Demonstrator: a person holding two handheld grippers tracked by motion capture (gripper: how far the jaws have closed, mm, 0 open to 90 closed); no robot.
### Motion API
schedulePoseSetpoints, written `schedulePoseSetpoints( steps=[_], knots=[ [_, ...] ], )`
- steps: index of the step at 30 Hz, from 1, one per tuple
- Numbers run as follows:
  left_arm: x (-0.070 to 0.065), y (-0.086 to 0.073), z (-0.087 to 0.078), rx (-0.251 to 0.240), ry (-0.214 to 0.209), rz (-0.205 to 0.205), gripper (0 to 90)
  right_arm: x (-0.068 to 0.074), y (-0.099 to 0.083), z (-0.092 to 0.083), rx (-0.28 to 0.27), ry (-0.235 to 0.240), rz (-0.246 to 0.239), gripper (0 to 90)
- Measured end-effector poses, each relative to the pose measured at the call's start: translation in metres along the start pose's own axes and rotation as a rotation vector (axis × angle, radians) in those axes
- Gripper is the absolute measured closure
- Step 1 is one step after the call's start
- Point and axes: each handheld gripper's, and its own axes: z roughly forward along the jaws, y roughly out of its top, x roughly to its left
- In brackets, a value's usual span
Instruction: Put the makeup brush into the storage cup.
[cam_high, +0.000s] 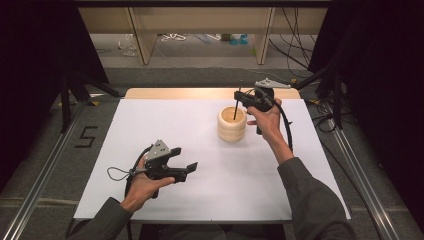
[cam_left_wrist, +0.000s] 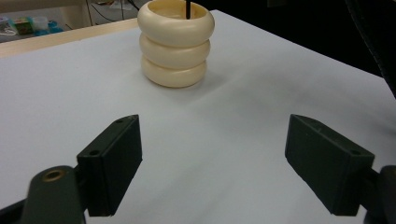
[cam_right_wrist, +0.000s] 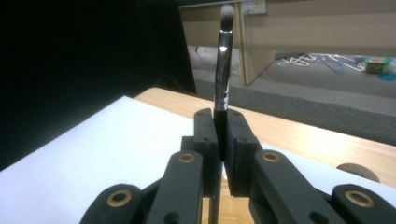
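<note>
The brush stands upright (bristles up) in the clamped right tool, its handle entering the ringed holder; the left tool waits wide.

The left hand grips the left hand-held gripper low over the near part of the tabletop, pointing to the right in the high view, its jaws spread wide with nothing between them. The right forearm stretches forward, sleeve to the wrist; the right hand holds the right hand-held gripper raised, its jaws pressed together on a thin upright brush.
</note>
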Motion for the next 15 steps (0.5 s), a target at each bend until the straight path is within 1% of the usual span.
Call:
schedulePoseSetpoints(
  steps=[1,2,3,4,6,9,10,11,12,13,14,15],
  knots=[
    [0.0,0.0,0.0,0.0,0.0,0.001,18.5,0.0,-0.001,0.002,0.003,-0.001,0.003,85.3],
    [0.0,0.0,0.0,0.001,0.002,0.004,18.5,0.0,-0.002,0.002,0.014,-0.005,-0.001,85.3],
    [0.0,0.0,0.0,0.003,0.004,0.007,18.5,0.0,-0.003,0.004,0.013,-0.004,-0.011,85.3],
    [0.0,0.0,0.0,0.003,0.003,0.004,18.5,0.0,-0.004,0.005,0.012,0.002,-0.007,85.3],
    [0.0,0.0,0.0,0.004,0.003,0.003,18.5,0.001,-0.005,0.007,0.033,0.002,-0.003,85.3],
    [0.0,0.0,0.0,0.003,0.004,0.005,18.5,0.002,-0.008,0.01,0.045,0.001,-0.017,85.2],
    [0.0,0.0,0.0,0.001,0.004,0.005,18.4,0.003,-0.009,0.012,0.048,0.002,-0.003,85.2],
    [0.001,0.0,0.0,-0.001,0.0,0.006,18.5,0.002,-0.011,0.013,0.049,-0.008,-0.015,85.2],
    [0.0,0.0,0.0,0.0,0.0,0.003,18.5,0.001,-0.013,0.014,0.053,-0.001,-0.005,85.3],
    [0.0,0.0,0.0,0.0,0.0,0.002,18.5,0.0,-0.015,0.014,0.056,-0.01,-0.005,85.2],
    [0.0,0.0,0.0,0.0,0.0,0.003,18.4,0.0,-0.016,0.014,0.058,-0.001,0.003,85.2],
    [0.001,0.0,0.0,-0.002,0.0,0.005,18.4,-0.001,-0.017,0.015,0.059,-0.005,0.002,85.2]
  ],
)
